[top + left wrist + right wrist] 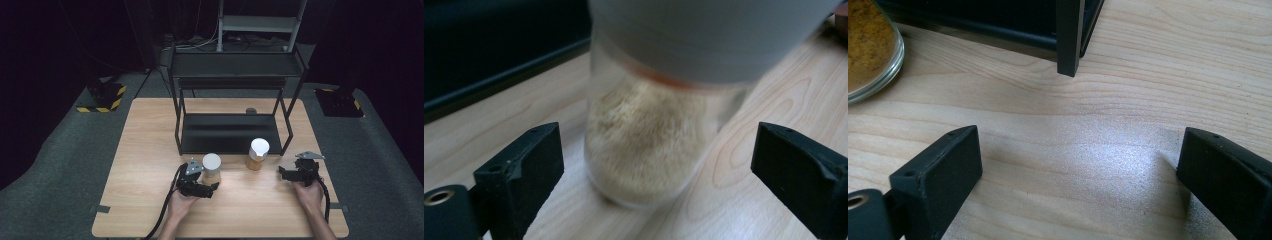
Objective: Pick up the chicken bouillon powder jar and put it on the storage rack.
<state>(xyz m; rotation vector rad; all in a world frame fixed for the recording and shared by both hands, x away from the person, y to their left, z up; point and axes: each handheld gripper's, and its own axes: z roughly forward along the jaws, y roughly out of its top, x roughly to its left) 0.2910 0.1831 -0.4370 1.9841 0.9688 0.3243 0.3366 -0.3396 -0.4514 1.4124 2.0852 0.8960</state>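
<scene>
A: Left gripper is right up at the grey-lidded jar, jaws spread wide on either side of the glass and not touching it.

B: In the left gripper view the jar sits between the jaws, pale powder inside, lid overhead. Lined up low on the body, I'd say, so the jaws close on glass and not on the wider lid.

A: And where's that jar against the black rack?

B: Just in front of its lower shelf, near the front-left leg. The white-lidded jar stands to its right, also in front of the rack.

A: Right gripper?

B: Released, holding nothing, resting over bare table near the rack's front-right leg. Waiting its turn, probably.
</scene>
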